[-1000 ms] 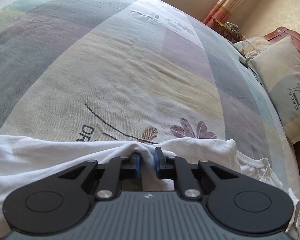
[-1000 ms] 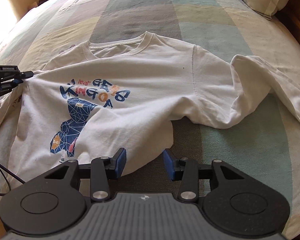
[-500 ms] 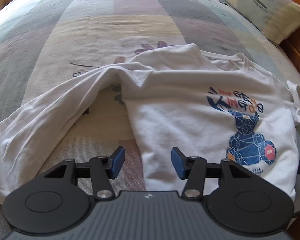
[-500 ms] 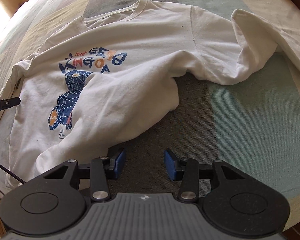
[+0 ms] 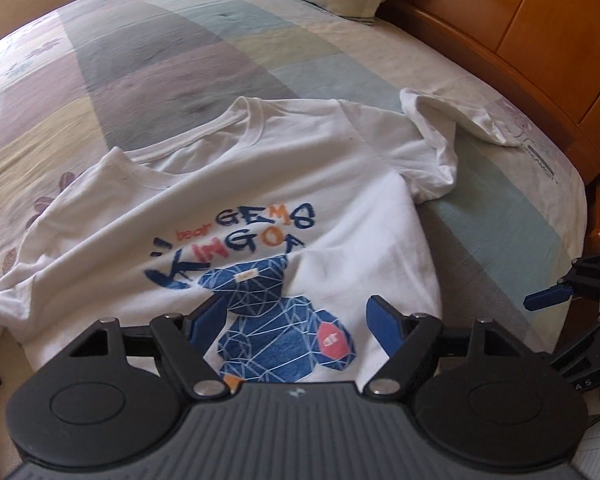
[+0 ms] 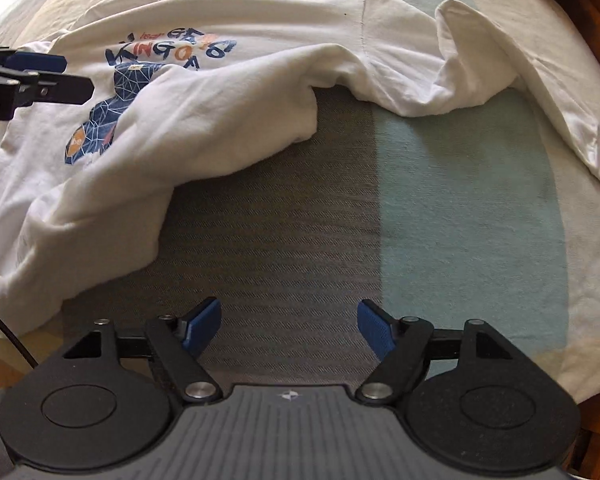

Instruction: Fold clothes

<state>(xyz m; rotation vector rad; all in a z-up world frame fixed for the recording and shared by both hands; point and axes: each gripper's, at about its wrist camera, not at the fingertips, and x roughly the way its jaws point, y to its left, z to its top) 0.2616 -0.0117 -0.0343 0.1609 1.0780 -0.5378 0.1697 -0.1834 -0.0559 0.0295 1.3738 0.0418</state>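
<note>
Big and soft, the bed [image 5: 148, 92] gives me a flat place for folding. On it lies my white shirt [image 5: 260, 184], picture side up, neck at the far end. I think it lies spread like this so I can see every edge. My left tongs [image 5: 296, 320] hang over the blue bear [image 5: 276, 328], spread wide, pinching nothing. The shirt's right side is bunched up, and its right sleeve [image 6: 480, 68] is crumpled. My right tongs [image 6: 290, 322] are spread too, empty, over bare bed just near the bunched edge, maybe to grab it.
</note>
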